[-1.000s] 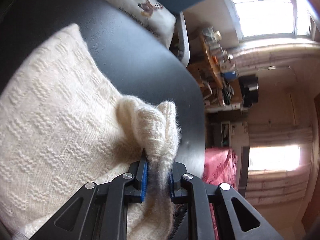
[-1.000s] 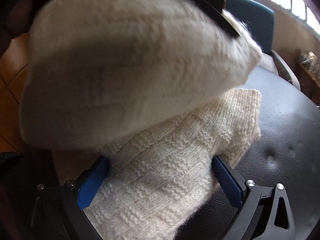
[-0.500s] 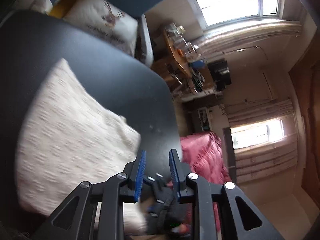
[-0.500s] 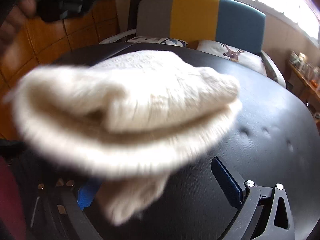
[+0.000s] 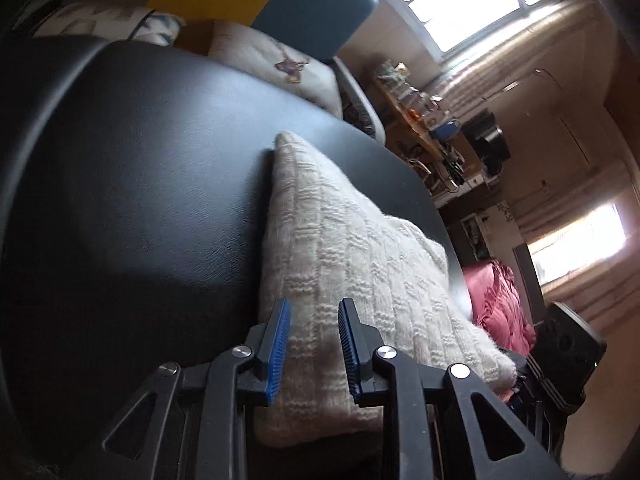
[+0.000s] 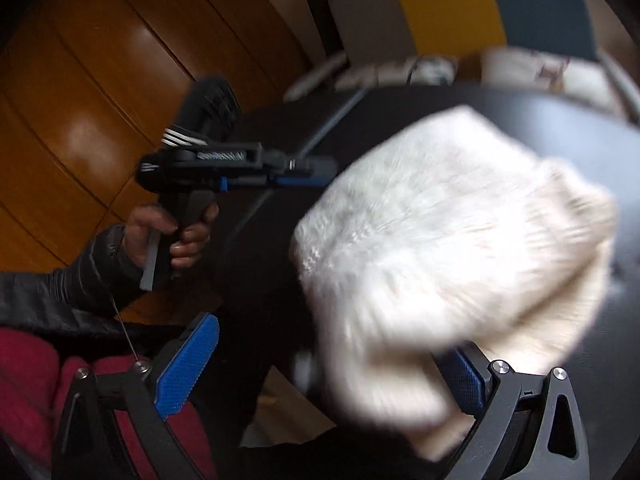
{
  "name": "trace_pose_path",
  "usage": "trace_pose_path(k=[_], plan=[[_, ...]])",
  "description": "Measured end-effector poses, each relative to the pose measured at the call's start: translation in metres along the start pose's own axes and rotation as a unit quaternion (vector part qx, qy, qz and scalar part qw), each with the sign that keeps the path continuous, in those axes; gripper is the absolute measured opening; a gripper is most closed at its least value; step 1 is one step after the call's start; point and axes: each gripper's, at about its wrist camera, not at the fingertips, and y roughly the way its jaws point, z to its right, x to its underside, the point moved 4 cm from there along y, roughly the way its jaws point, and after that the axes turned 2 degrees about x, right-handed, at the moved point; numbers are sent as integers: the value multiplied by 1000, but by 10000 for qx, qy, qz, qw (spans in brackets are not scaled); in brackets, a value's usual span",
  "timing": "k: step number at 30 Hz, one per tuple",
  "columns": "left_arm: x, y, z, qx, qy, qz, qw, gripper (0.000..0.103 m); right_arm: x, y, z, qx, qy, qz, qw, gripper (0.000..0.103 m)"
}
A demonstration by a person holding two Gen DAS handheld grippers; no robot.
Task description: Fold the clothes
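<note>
In the left wrist view, the folded cream knitted sweater (image 5: 352,280) with a basket-weave pattern lies on the round black leather-look table (image 5: 140,184). Its long axis runs from the near edge away to a far corner that points toward the cushioned chair with a teal back (image 5: 316,12). The sweater sits on the right part of the table, its right side close to the table's rim. The left gripper (image 5: 312,348), black with blue ribbed pads, hovers over the near end of the sweater with its jaws a little apart and nothing between them. The near edge of the sweater is hidden behind the gripper's frame. Beyond the rim to the right, a crumpled red cloth (image 5: 500,304) shows.

The right wrist view is blurred, so the knit pattern cannot be made out, and the sweater (image 6: 452,264) looks like a pale bundle on the table (image 6: 600,128). The right gripper (image 6: 324,364) stands wide apart, its right pad partly hidden behind the sweater's near edge; contact cannot be judged. Only this view shows the person's hand (image 6: 168,236) in a dark sleeve (image 6: 64,292), holding the left gripper's handle at the far left.
</note>
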Motion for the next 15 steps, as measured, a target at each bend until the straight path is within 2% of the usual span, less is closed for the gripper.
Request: trace_pose_path(k=[2, 4, 6, 7, 8, 9, 11, 15], plan=[[2, 9, 8, 27, 296, -24, 9996, 23, -6, 3, -3, -796, 445, 310, 9954, 103], [5, 20, 17, -5, 618, -118, 9980, 23, 5, 0, -6, -1487, 725, 496, 9850, 103], [14, 29, 24, 48, 846, -311, 9959, 23, 37, 10, 13, -941, 935, 204, 9909, 103], [21, 32, 24, 153, 899, -433, 9949, 23, 56, 17, 28, -624, 1185, -1, 9910, 97], [28, 33, 24, 249, 940, -540, 9938, 23, 71, 14, 38, -517, 1246, 118, 9908, 91], [32, 34, 23, 304, 962, -603, 9931, 23, 79, 4, 41, -591, 1311, 355, 9890, 89], [35, 33, 21, 302, 1039, -656, 9920, 22, 87, -12, 47, -635, 1760, 601, 9805, 89], [28, 22, 23, 296, 923, -481, 9941, 20, 79, -40, 44, -327, 1727, 1001, 9793, 90]])
